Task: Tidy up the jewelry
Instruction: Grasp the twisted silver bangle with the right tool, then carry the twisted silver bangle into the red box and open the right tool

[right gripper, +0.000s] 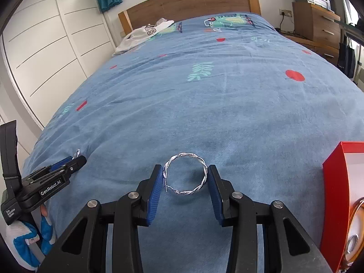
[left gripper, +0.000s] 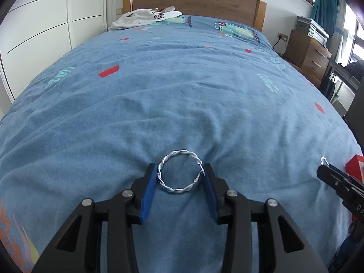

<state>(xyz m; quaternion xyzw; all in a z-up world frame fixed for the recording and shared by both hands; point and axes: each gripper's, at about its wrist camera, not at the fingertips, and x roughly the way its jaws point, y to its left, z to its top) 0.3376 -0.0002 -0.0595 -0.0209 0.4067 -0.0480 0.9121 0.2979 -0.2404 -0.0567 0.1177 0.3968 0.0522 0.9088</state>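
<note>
Each gripper holds a silver twisted hoop earring between its blue pads, above the blue bedspread. My left gripper is shut on one hoop; it also shows at the left of the right wrist view, with the hoop's tip poking out. My right gripper is shut on the other hoop; its tip and a bit of hoop show at the right edge of the left wrist view. A red box with a white inside stands open just right of my right gripper.
The blue patterned bedspread fills both views. A white garment lies by the wooden headboard. White wardrobe doors line the left side. A wooden drawer unit stands at the right.
</note>
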